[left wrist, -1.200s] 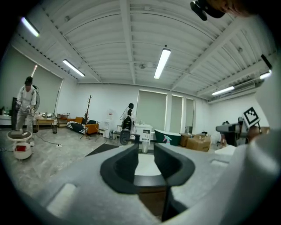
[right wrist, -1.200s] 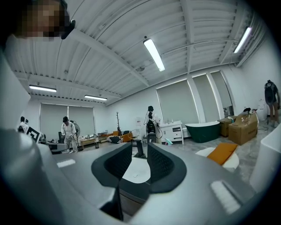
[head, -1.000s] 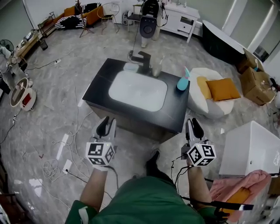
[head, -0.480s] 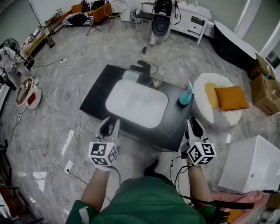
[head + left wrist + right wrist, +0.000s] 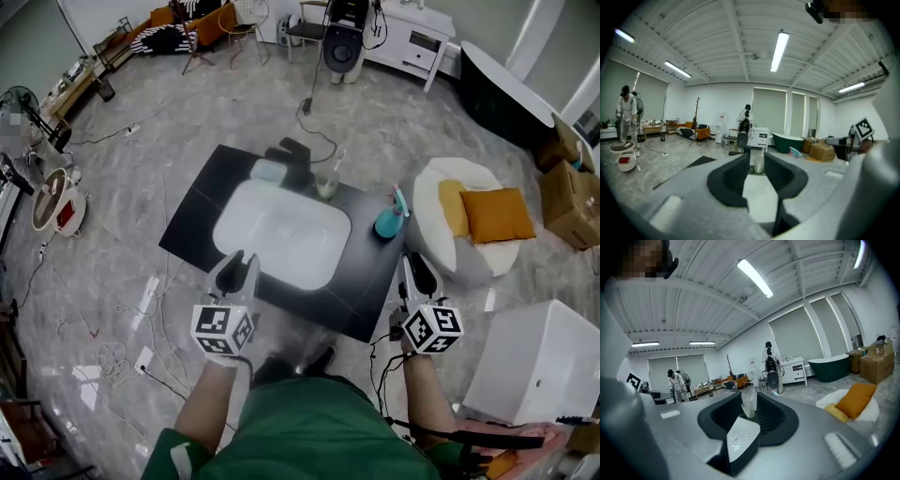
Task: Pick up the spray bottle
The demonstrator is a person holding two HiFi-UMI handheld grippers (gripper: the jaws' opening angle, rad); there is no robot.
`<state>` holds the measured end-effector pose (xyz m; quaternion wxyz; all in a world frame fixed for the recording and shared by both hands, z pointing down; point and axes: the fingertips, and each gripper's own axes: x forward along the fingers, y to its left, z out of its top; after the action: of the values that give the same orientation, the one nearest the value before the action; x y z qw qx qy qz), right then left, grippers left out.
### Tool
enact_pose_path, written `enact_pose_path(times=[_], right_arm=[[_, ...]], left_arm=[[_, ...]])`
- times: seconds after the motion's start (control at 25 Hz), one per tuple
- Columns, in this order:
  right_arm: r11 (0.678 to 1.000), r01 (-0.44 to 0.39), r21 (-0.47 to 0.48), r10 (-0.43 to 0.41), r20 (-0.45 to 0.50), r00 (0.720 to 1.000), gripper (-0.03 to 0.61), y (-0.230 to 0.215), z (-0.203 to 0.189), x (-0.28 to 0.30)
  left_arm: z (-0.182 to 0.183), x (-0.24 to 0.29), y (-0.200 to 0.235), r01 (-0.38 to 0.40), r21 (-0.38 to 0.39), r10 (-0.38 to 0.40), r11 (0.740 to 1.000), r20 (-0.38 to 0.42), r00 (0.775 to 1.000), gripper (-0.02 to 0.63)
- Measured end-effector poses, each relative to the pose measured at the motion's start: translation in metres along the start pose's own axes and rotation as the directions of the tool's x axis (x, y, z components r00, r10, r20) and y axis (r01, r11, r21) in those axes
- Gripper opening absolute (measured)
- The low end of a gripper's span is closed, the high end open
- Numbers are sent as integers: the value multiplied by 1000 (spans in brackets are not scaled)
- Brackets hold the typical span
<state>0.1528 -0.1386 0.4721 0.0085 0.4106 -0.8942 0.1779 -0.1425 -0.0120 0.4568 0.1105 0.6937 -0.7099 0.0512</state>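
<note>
The teal spray bottle (image 5: 387, 221) stands upright on the right end of a black counter (image 5: 202, 220), beside the white sink basin (image 5: 279, 231). In the left gripper view the spray bottle (image 5: 794, 151) is small and off to the right. My right gripper (image 5: 414, 269) hovers at the counter's near right corner, short of the bottle, its jaws parted with nothing between them. Over the counter's near edge, in front of the basin, my left gripper (image 5: 235, 266) is open and empty. Both point level at the far side.
A glass cup (image 5: 327, 185) with a stick in it, a dark faucet (image 5: 296, 154) and a pale soap dish (image 5: 266, 171) stand behind the basin. A white beanbag (image 5: 441, 187) with an orange cushion sits right of the counter, a white box (image 5: 534, 361) nearer. Cables lie on the floor at left.
The counter has come closer under both grippers: they were short of its front edge and now reach over it. The spray bottle stands where it did on the counter.
</note>
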Motion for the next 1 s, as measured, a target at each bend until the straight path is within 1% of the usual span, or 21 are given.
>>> enact_pose_path(times=[0.12,0.24,0.36,0.52,0.64,0.76,0.88,1.0], right_arm=[[1000,22,10,-22,5,1000,94,-11,-1,7],[999,49,16,-49,8,999,94,-15,-1,16],[995,99,13,-99,17,995,94,-19,4,24],[983,183,27,-184,14,983,94,-24,2,39],[968,251,20,-251,21,968,94,-25,3,54],[948,318,12,-319,26,947,94,-28,8,71],[928,371,17,-372,27,928,94,-27,7,85],[914,404,27,-404,20,914,94,-25,4,98]], left_arm=[[0,18,0,17,5,-17,1000,-5,1000,109],[3,39,4,53,13,-53,998,-12,999,109],[13,65,6,114,22,-113,993,-17,993,109],[25,102,13,199,37,-198,979,-25,980,109],[31,130,22,267,33,-266,963,-25,964,107],[32,153,26,337,36,-336,941,-41,941,107],[31,170,33,398,37,-395,917,-65,916,106],[25,184,35,458,31,-454,888,-96,886,106]])
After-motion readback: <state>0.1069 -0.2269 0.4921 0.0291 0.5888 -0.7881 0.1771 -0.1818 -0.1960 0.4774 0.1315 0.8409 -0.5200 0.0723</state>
